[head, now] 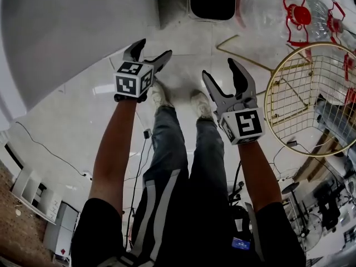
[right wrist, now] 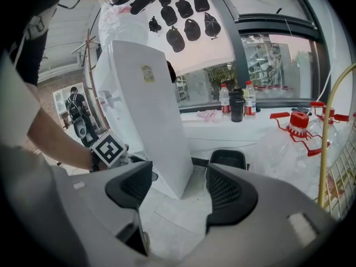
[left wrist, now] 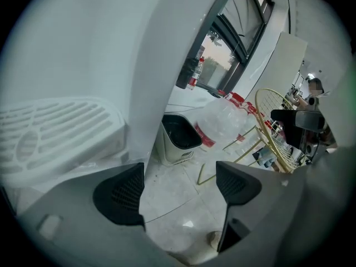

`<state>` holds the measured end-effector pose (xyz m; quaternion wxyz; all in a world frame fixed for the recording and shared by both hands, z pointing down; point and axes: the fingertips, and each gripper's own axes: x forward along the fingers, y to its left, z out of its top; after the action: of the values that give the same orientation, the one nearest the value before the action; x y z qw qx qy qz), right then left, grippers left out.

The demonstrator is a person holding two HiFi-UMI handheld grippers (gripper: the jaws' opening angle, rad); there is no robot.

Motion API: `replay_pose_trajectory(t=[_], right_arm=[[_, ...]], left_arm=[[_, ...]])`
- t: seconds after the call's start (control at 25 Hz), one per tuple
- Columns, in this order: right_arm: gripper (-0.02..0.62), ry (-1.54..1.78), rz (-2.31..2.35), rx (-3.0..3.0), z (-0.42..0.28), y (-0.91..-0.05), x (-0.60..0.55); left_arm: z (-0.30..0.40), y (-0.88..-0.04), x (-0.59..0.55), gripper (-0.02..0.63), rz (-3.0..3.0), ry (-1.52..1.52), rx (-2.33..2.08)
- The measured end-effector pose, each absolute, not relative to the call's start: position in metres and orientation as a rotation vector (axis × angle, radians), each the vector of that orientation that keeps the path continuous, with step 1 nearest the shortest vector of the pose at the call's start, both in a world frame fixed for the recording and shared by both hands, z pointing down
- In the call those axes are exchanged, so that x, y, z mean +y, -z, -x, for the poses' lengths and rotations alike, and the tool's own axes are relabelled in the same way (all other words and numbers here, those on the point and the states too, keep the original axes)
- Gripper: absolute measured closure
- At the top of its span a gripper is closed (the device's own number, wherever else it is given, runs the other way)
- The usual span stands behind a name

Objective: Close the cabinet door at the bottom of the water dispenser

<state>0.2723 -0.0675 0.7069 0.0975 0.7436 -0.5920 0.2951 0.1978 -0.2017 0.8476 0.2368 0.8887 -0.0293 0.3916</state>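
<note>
While both tools hang over the floor (head: 186,40), we hold the left gripper (head: 153,48) and right gripper (head: 219,68) with jaws apart and nothing between them. The water dispenser (head: 67,32) stands just to our left. Its bottom door is poorly seen and probably not yet touched, so the closing seems wholly ahead.

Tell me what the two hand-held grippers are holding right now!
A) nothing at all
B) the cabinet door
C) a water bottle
A: the left hand-held gripper and the right hand-held gripper both have their jaws apart, with only the floor showing between them.
</note>
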Motion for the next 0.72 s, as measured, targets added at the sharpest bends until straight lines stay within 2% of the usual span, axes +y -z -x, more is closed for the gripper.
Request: replay_pose_trajectory(t=[0.32,0.52,0.72], right_arm=[[0.293,-0.875,-2.197,-1.766,-0.266,-0.698,-0.067],[0.296,-0.84,-2.192,-1.817,-0.258,-0.655,-0.077],[0.316,-0.709,-2.206,-1.903,-0.254,-0.572,-0.091]], left_arm=[[-0.193,-0.83,-0.192,0.19,-2.436,-1.067,-0.058],[-0.189,-0.771,-0.183,0.191,-2.484,-1.002,-0.06],[-0.182,-0.667,-0.179,0.264,-2.581,-0.855,-0.127]])
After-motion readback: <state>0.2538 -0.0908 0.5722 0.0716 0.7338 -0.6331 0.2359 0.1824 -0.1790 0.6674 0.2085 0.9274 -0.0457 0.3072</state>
